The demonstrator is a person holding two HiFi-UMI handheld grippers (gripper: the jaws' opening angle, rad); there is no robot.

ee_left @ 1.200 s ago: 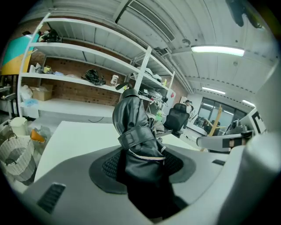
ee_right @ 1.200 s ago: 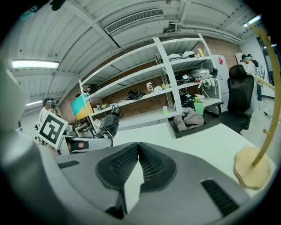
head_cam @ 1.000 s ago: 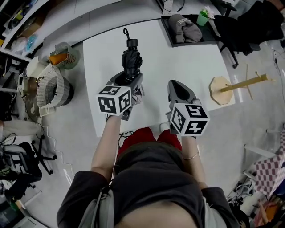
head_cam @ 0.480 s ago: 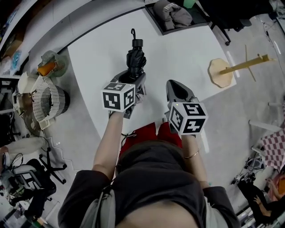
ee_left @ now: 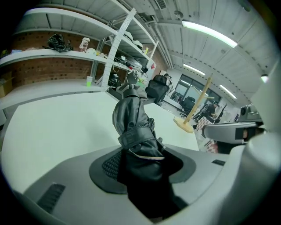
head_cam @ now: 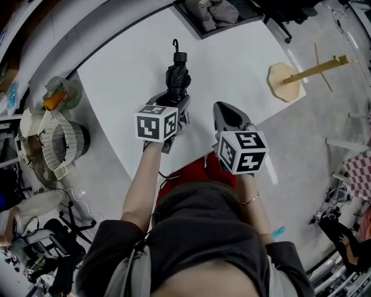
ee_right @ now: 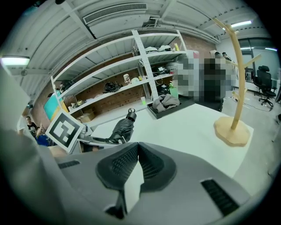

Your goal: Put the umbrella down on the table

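Note:
A folded black umbrella with a wrist loop at its far end sticks out ahead of my left gripper, over the white table. The left jaws are shut on the umbrella's near end, and the strapped fabric bulges just beyond the pads. From the right gripper view the umbrella appears at the left, slanting up from the jaws. My right gripper hovers over the table's near edge, to the right of the left one. Its pads meet at the tip with nothing between them.
A wooden coat stand rests on the table's right corner. A dark tray with grey cloth lies at the far edge. On the floor to the left are a white basket and a fan. Shelving lines the far wall.
Both grippers have sunk a little toward the table, the left one carrying the umbrella and tipping further downward. The grip on the umbrella is the same.

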